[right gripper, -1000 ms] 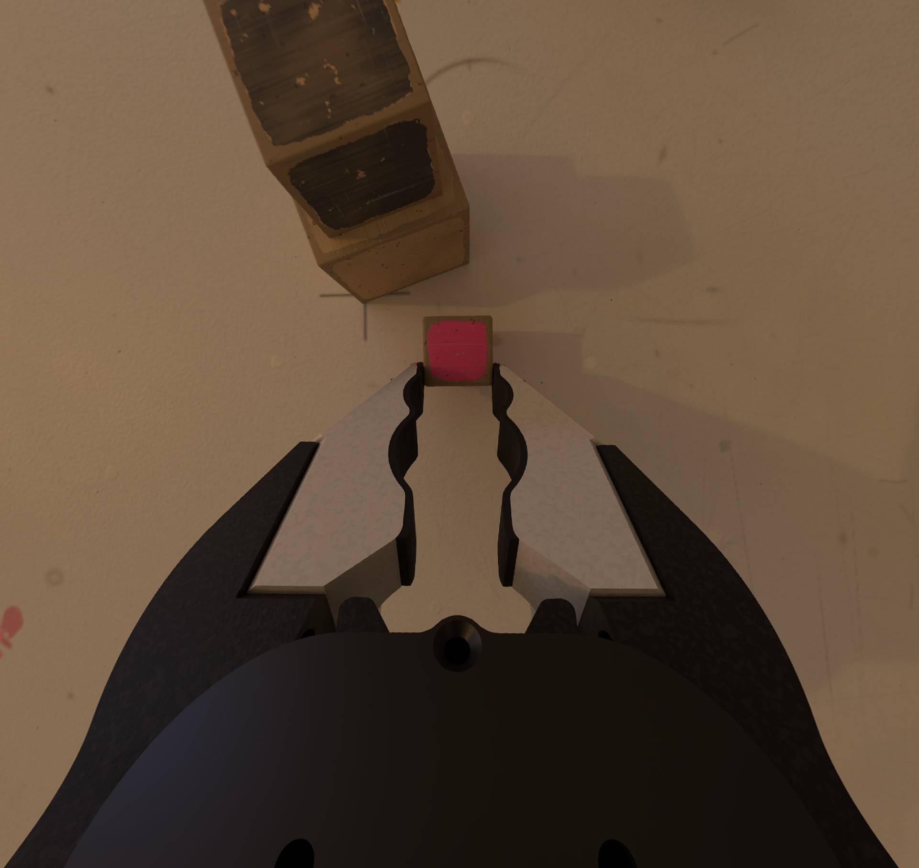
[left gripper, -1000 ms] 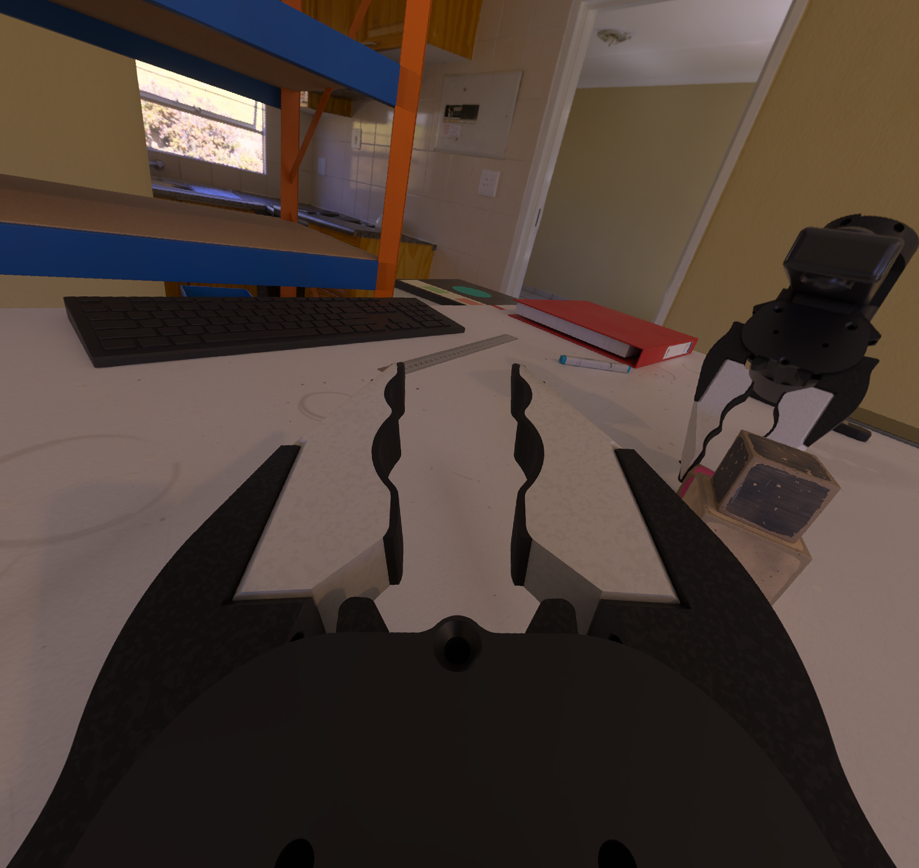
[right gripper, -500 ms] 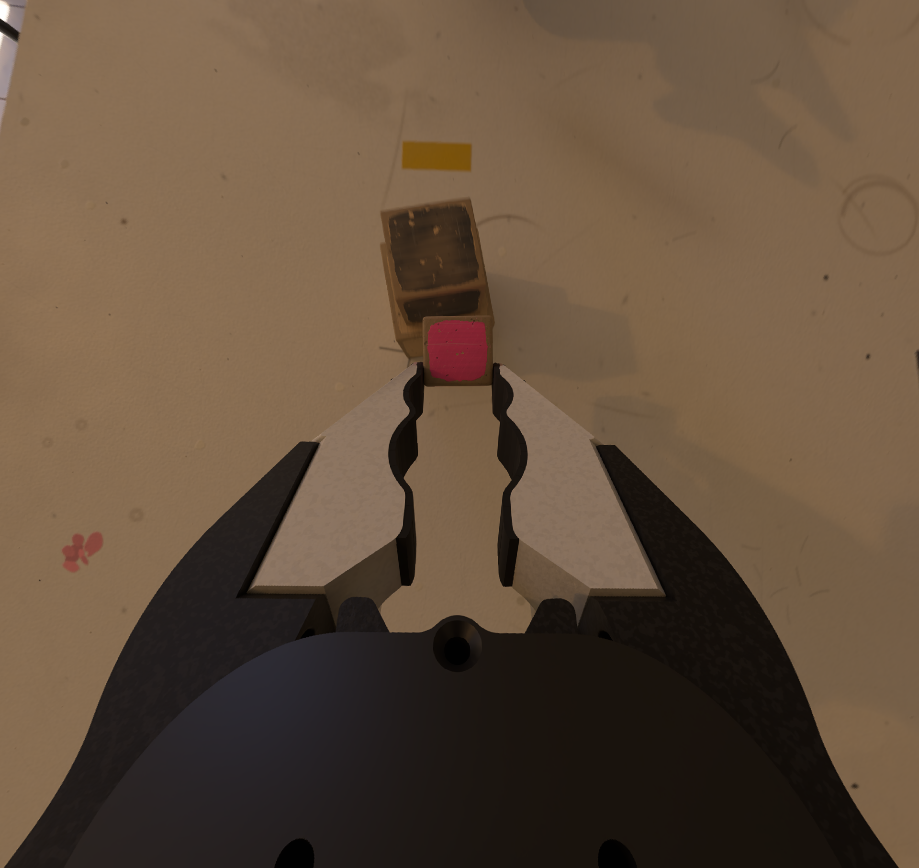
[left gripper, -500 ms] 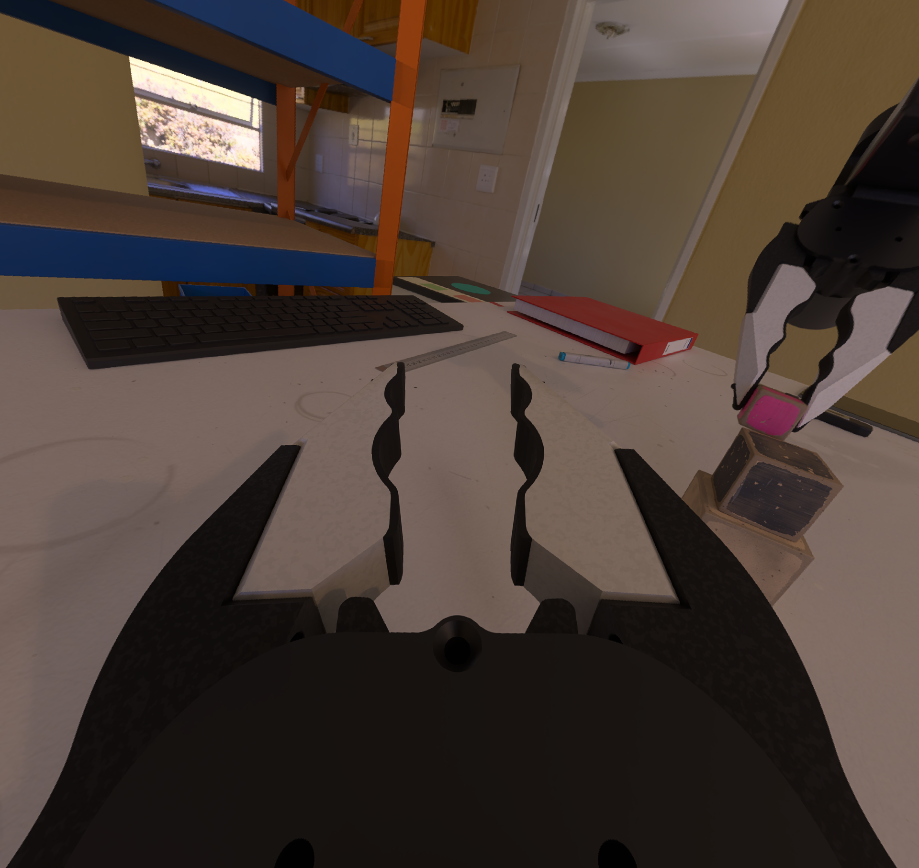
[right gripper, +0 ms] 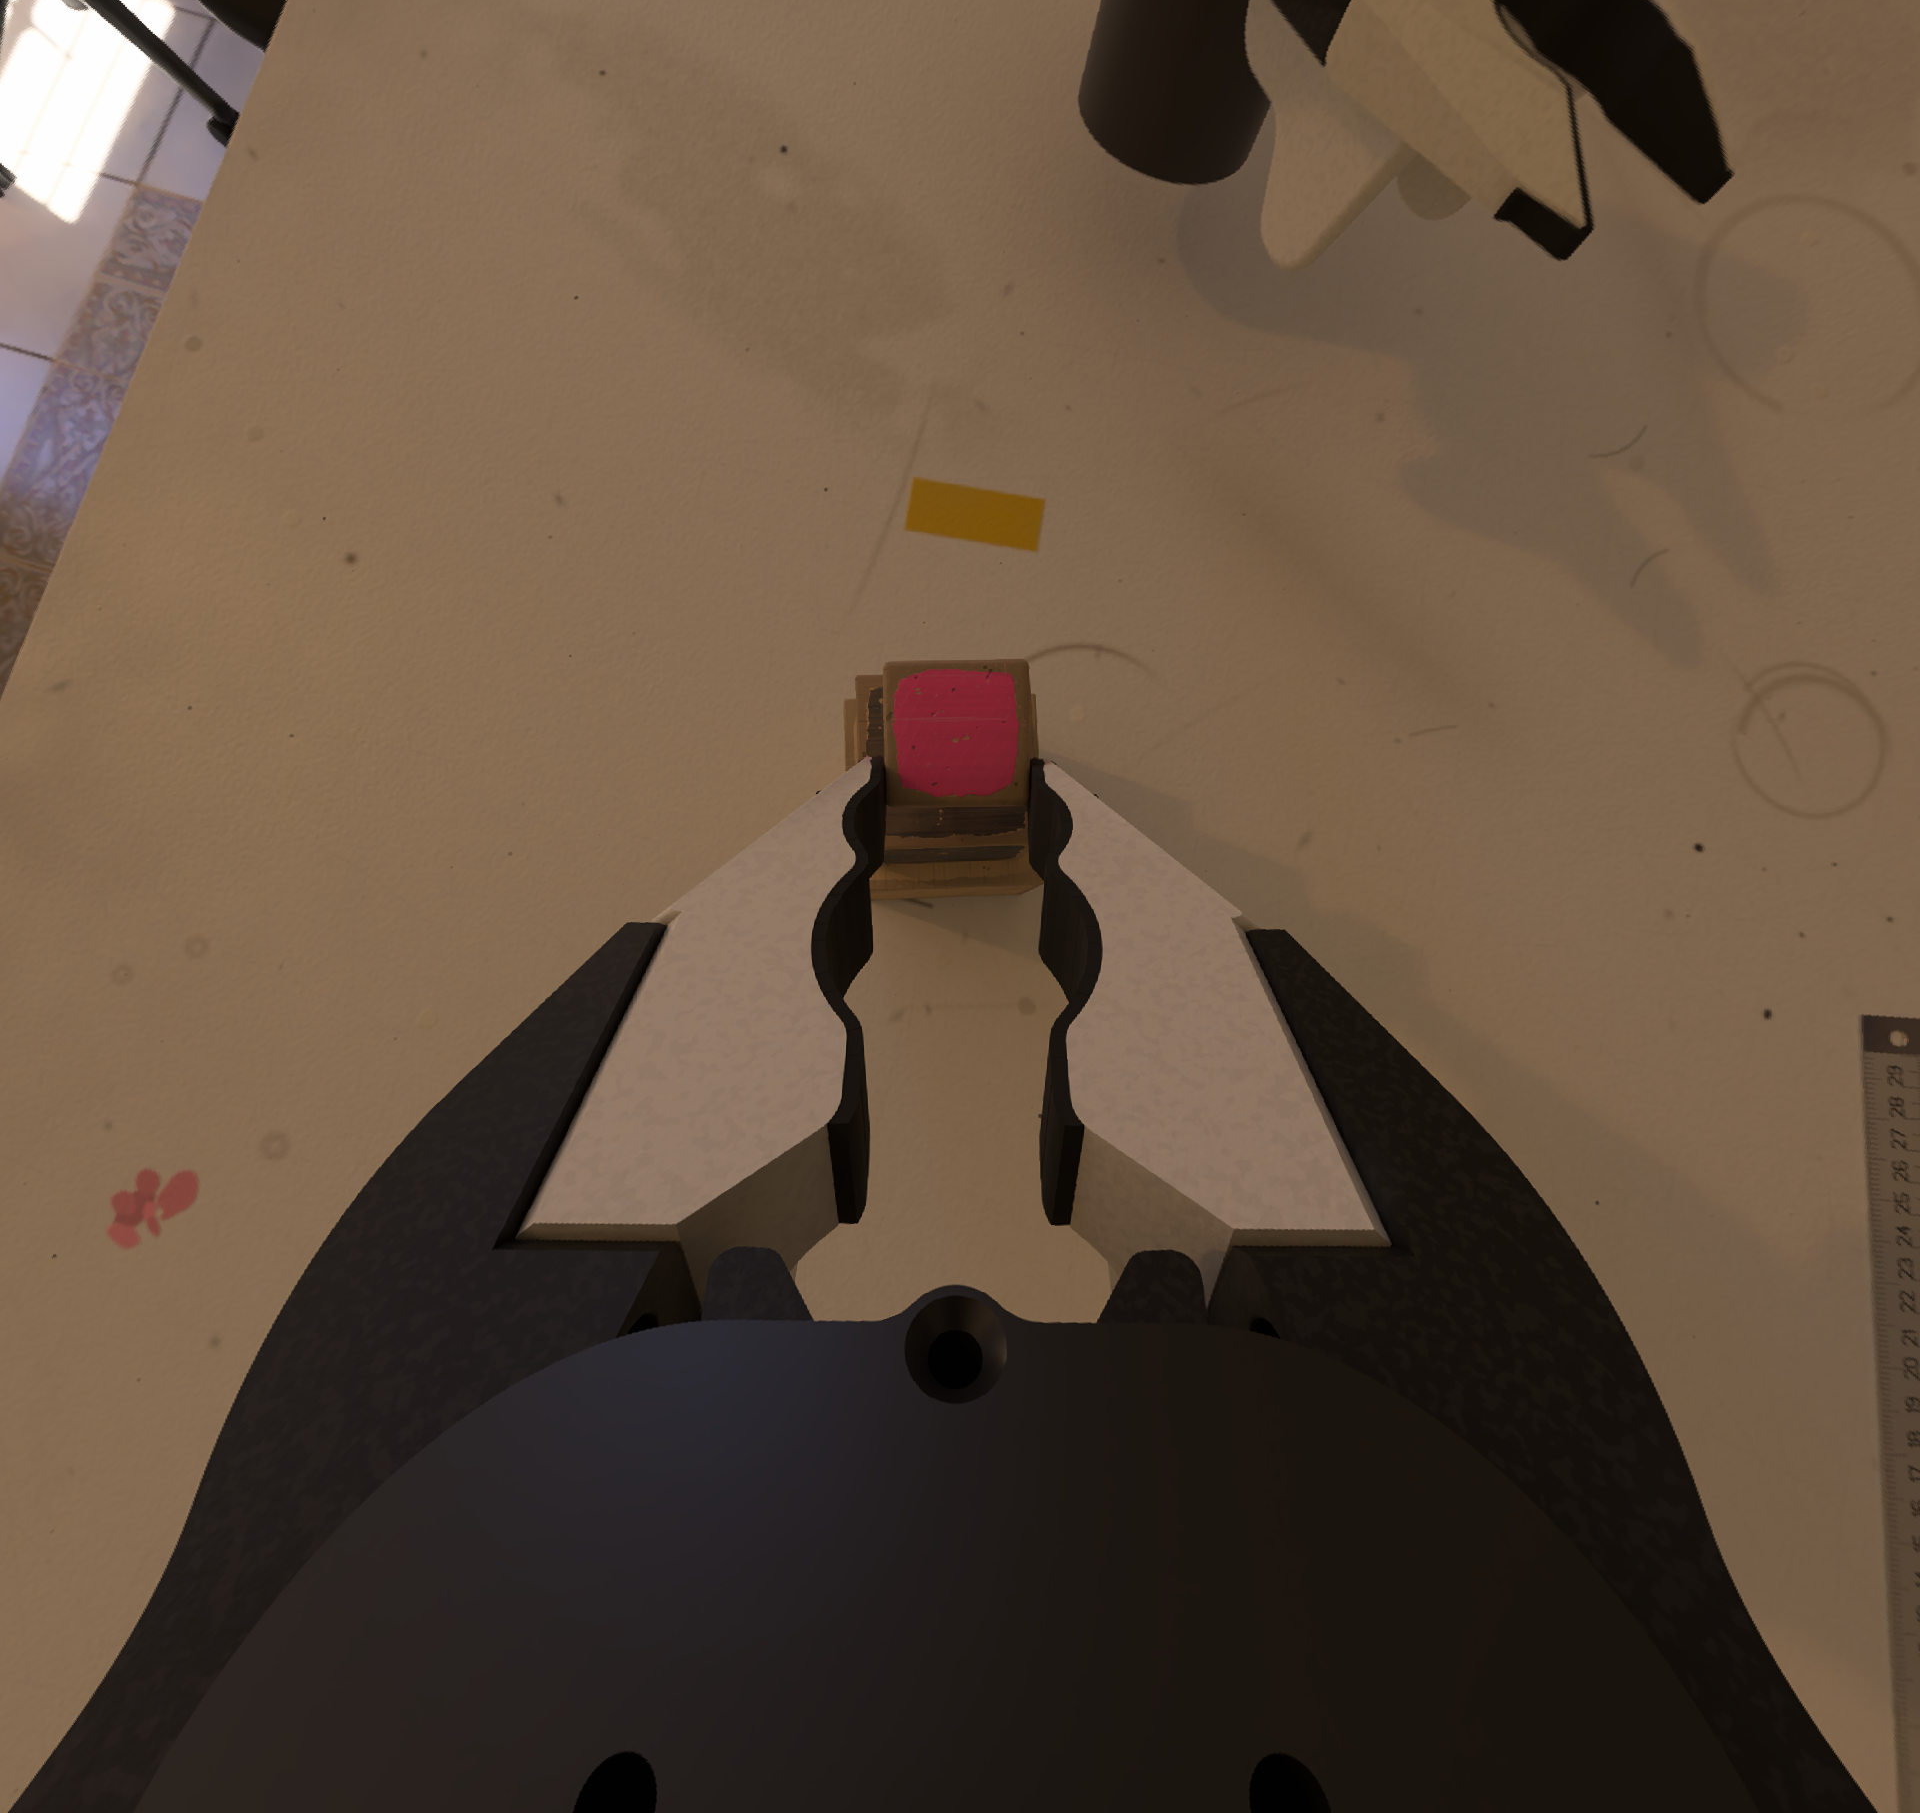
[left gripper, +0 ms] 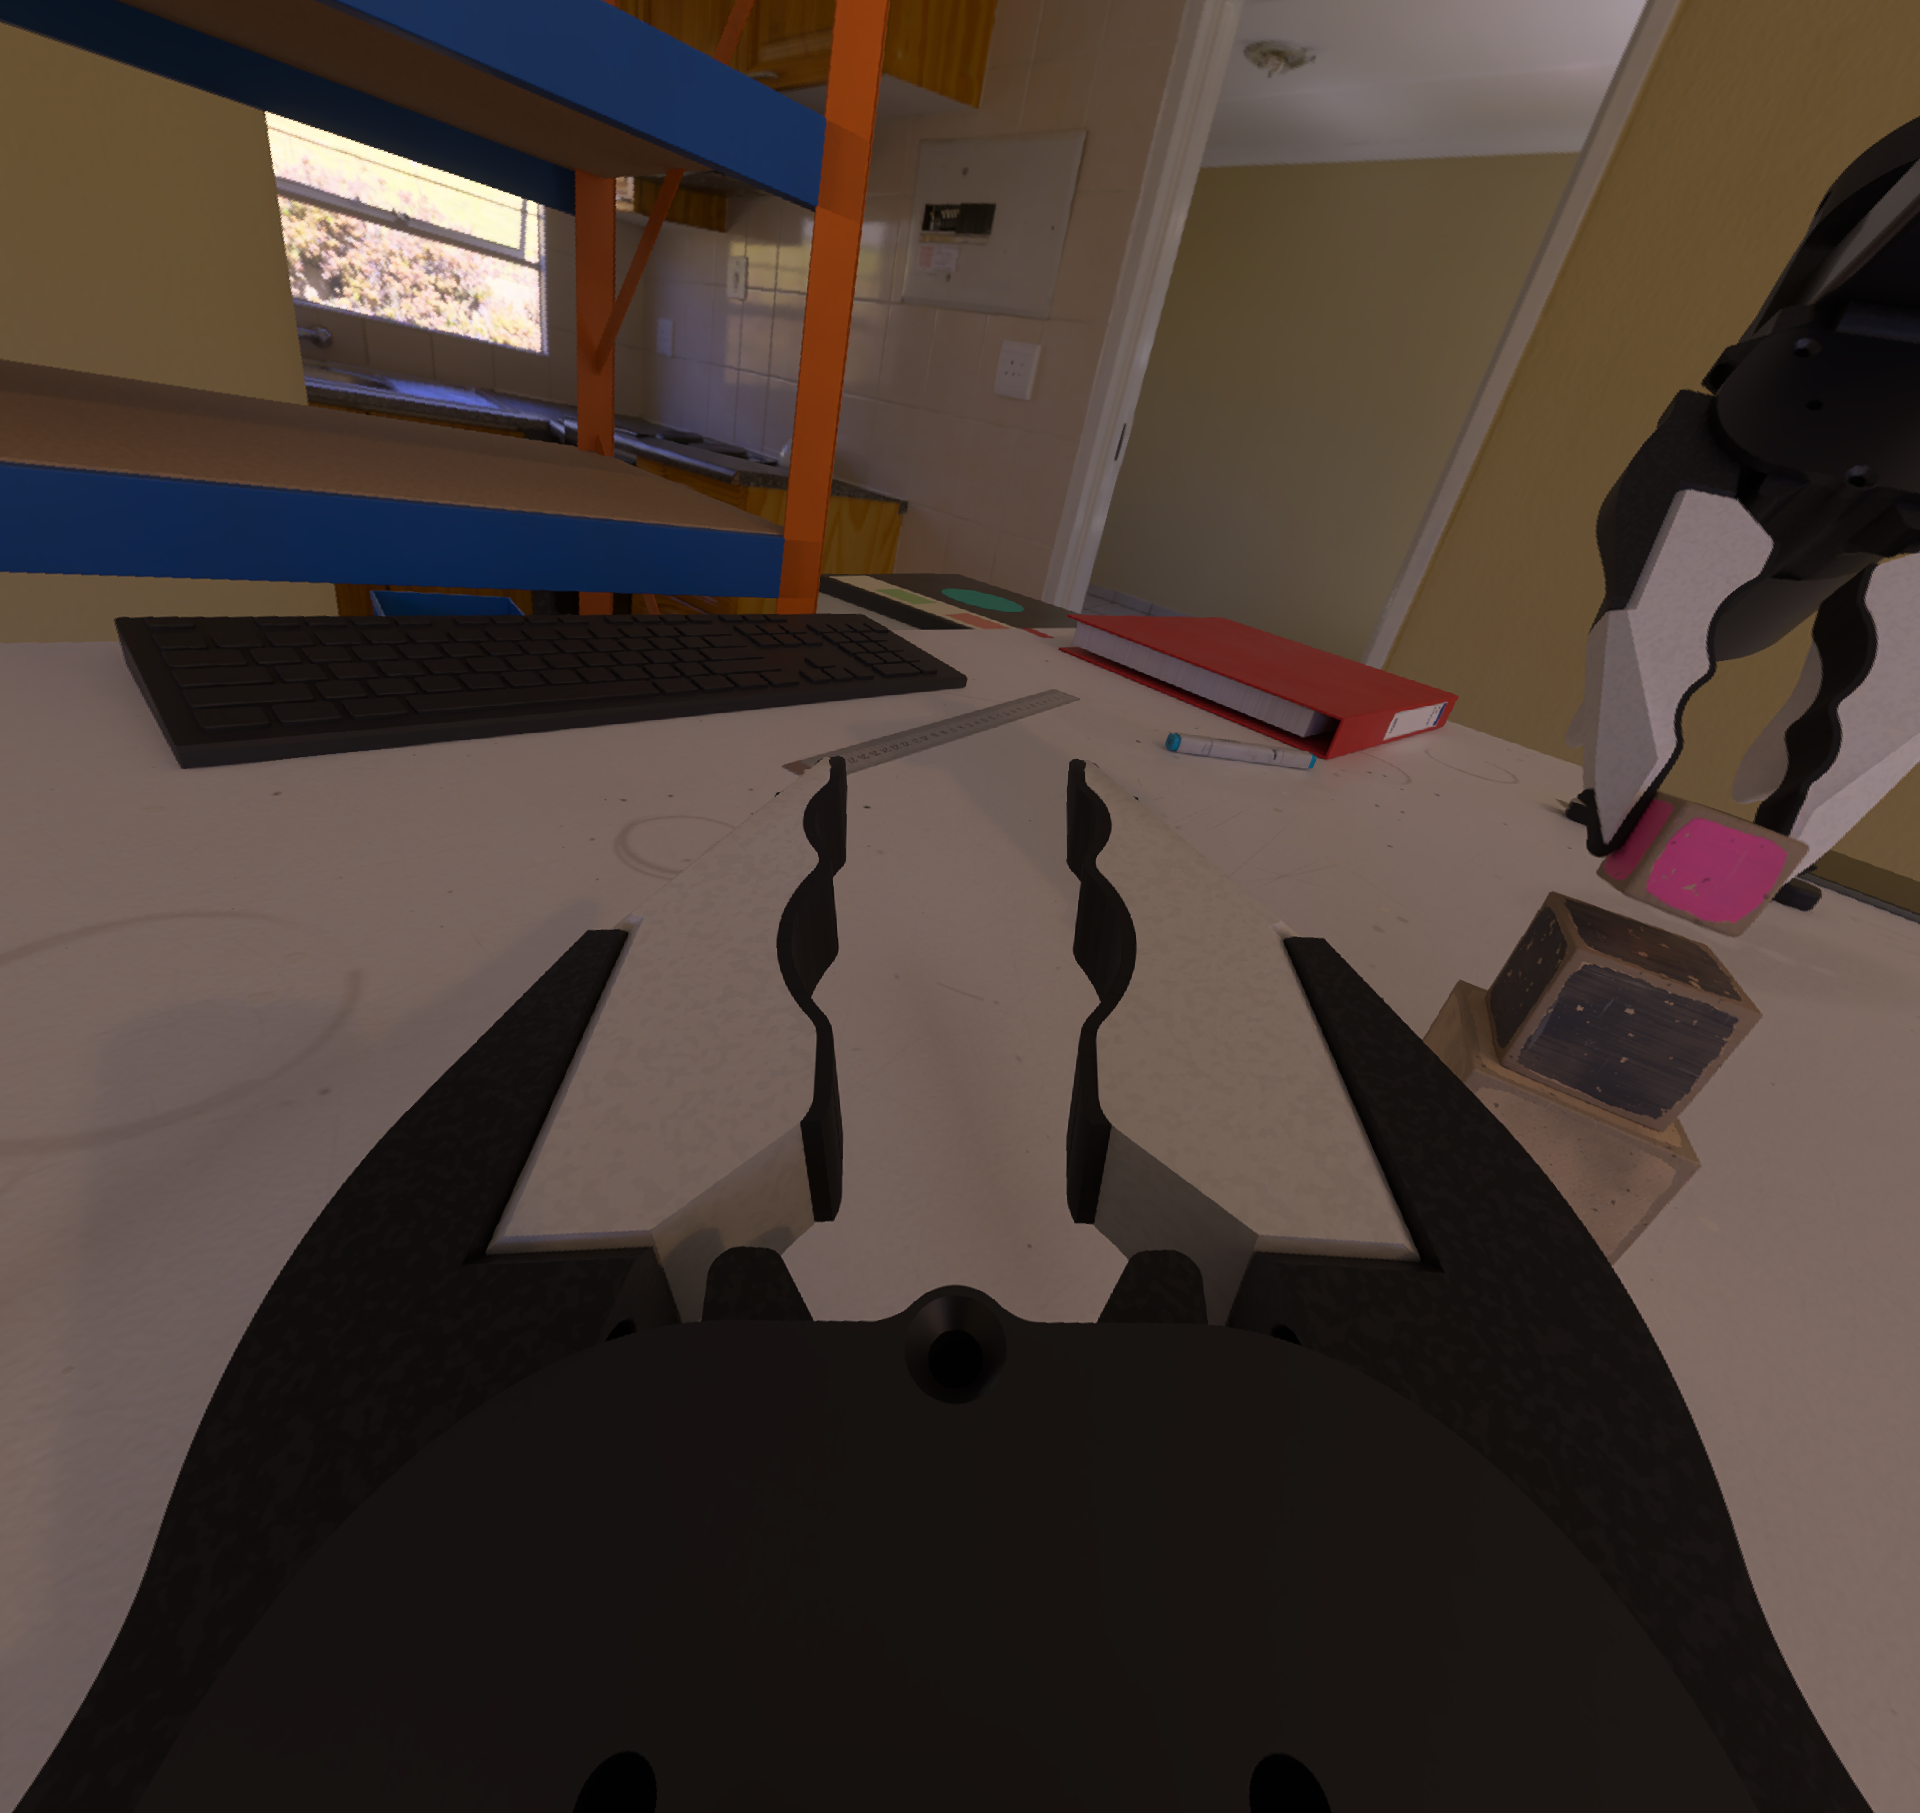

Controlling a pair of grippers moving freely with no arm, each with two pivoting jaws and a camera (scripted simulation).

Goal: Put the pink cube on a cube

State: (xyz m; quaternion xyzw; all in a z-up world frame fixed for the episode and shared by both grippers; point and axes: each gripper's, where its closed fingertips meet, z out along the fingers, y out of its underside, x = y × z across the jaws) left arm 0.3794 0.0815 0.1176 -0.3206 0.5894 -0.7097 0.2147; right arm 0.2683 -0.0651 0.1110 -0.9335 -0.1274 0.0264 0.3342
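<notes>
My right gripper (right gripper: pixel 954 771) is shut on the pink cube (right gripper: pixel 954 737), a small wooden cube with pink faces. It holds the cube in the air above a stack of two cubes: a dark-faced cube (left gripper: pixel 1616 1020) on a plain wooden cube (left gripper: pixel 1579 1166). In the right wrist view the stack (right gripper: pixel 951 854) lies mostly hidden under the pink cube. In the left wrist view the right gripper (left gripper: pixel 1704 833) and pink cube (left gripper: pixel 1709 870) hang a little above and beyond the stack. My left gripper (left gripper: pixel 954 776) is open and empty, low over the table, left of the stack.
A black keyboard (left gripper: pixel 520 672), a steel ruler (left gripper: pixel 935 729), a marker pen (left gripper: pixel 1236 750) and a red binder (left gripper: pixel 1268 677) lie farther back. A blue and orange shelf rack (left gripper: pixel 821 309) stands behind. A yellow tape strip (right gripper: pixel 974 513) is on the table (right gripper: pixel 520 516).
My right gripper lifted the pink cube off the table, rose high and moved over the stack of two cubes. My left gripper stayed still.
</notes>
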